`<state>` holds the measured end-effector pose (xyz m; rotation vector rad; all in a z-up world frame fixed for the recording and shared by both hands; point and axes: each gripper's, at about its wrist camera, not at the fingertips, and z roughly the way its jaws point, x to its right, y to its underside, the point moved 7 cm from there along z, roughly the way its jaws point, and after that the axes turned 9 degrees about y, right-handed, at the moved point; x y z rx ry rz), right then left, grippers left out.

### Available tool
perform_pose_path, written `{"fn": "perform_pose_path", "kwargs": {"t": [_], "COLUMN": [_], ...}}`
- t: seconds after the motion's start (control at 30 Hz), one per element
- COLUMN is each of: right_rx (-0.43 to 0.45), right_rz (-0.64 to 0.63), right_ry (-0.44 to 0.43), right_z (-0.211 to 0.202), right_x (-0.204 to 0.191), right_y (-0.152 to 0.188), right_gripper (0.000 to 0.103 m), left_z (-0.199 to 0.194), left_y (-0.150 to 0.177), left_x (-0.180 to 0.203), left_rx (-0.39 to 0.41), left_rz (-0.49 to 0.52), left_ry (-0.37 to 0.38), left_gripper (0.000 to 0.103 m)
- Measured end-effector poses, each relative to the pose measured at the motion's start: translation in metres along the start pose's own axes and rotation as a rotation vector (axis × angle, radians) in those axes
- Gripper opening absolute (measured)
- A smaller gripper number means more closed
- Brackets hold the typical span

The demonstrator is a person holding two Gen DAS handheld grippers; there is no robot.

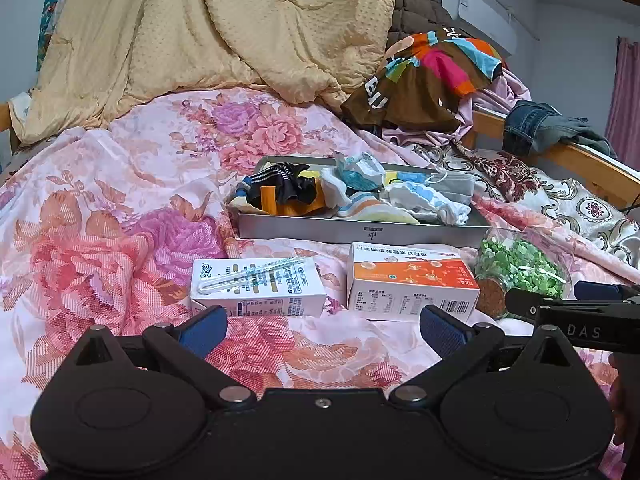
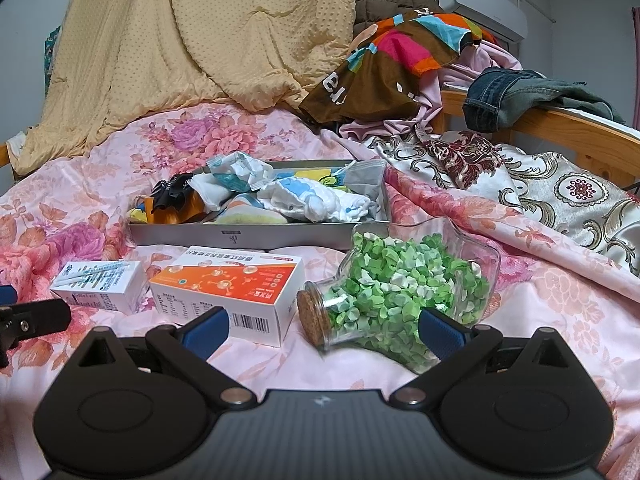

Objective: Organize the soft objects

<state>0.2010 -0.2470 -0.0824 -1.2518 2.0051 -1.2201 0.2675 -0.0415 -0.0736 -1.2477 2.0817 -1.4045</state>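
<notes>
A grey metal tray (image 1: 360, 232) (image 2: 256, 236) lies on the floral bedspread and holds several soft items: a black and orange sock (image 1: 288, 190), white and blue cloths (image 1: 424, 200) (image 2: 316, 200), a crumpled packet (image 1: 356, 168) (image 2: 240, 168) and a grey face mask (image 1: 456, 186). My left gripper (image 1: 322, 328) is open and empty, low over the bed in front of the tray. My right gripper (image 2: 322, 328) is open and empty, just before the glass jar; its side shows at the right edge of the left wrist view (image 1: 576, 312).
A white carton (image 1: 260, 288) (image 2: 100, 284), an orange and white box (image 1: 412, 284) (image 2: 228, 288) and a corked glass jar of green paper bits (image 1: 520, 268) (image 2: 400, 292) lie before the tray. A yellow quilt (image 1: 200, 32), colourful clothes (image 1: 432, 76) and jeans (image 1: 544, 128) are piled behind.
</notes>
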Motion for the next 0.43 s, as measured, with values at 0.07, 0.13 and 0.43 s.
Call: {"fn": "perform_pose_path", "kwargs": {"t": [0.07,0.13,0.43], "right_rx": [-0.001,-0.001,-0.007], "right_rz": [0.001,0.001,0.002], "right_ry": [0.000,0.000,-0.002], "right_z": [0.0001,-0.0003,0.0016], "right_x": [0.0001,-0.0006,-0.0012], "right_y": [0.0000,0.0007,0.0021], "right_gripper": [0.103,0.103,0.103], "left_z": [-0.0002,0.0000,0.0009], "left_y": [0.0003,0.0002,0.0019], "left_x": [0.0002,0.0004,-0.0019], "left_rx": [-0.001,-0.001,-0.007], "left_rz": [-0.001,0.000,0.005], "left_ry": [-0.001,-0.002,-0.002], "left_gripper": [0.102,0.102,0.102]}}
